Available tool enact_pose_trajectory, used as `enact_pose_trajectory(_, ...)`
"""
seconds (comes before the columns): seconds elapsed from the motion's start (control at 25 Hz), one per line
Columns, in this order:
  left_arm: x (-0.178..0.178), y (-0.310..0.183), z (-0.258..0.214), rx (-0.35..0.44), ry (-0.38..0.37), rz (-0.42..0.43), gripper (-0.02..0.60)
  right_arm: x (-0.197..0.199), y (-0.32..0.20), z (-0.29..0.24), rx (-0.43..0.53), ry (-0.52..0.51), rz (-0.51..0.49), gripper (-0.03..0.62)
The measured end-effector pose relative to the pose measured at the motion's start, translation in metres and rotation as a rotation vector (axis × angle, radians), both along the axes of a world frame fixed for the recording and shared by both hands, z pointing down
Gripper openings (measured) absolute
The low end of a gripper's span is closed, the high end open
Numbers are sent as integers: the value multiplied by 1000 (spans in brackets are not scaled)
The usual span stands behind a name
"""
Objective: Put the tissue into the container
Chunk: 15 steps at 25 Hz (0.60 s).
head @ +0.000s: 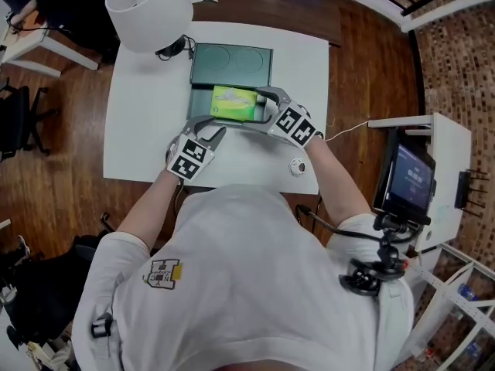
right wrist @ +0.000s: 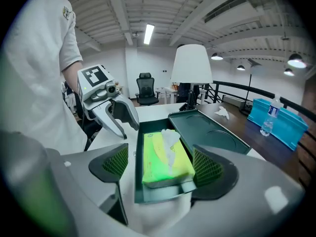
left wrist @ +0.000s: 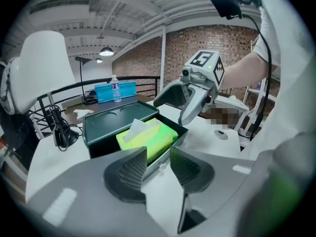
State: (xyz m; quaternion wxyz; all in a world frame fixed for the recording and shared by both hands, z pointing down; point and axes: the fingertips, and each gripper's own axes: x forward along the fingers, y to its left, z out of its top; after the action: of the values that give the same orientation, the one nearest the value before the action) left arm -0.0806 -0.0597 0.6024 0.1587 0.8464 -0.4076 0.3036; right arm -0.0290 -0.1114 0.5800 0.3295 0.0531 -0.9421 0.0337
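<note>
Head view: a dark green container [head: 201,103] sits on the white surface [head: 139,130]. Its lid [head: 232,64] lies open behind it, and the green tissue pack [head: 234,103] is inside. The left claw [head: 206,132] is at the container's near left corner, and the right claw [head: 259,108] is at its right end. A white lamp shade [head: 147,6] stands beyond the container's left, partly blocking that side.

Left gripper view: the left claw's pads [left wrist: 133,169] are slightly apart, empty, aimed at the container's corner. The right claw hangs over the far wall.

Right gripper view: the right claw's jaws are spread wide, straddling the container's near end, gripping nothing. A water bottle [right wrist: 269,117] stands well beyond the lid.
</note>
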Motion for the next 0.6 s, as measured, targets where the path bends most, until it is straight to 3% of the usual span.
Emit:
enact_pose_trajectory(0.32, -2, 34, -6, 36, 95, 43, 144, 33, 47, -4, -67, -103, 161, 355)
enact_pose_trajectory(0.44, -2, 51, 6, 9, 88, 84, 144, 36, 70, 3, -114, -132, 204, 323)
enact_pose_trajectory(0.6, -4, 83, 36, -54, 66, 114, 144, 47, 117, 32, -193, -85, 202, 305)
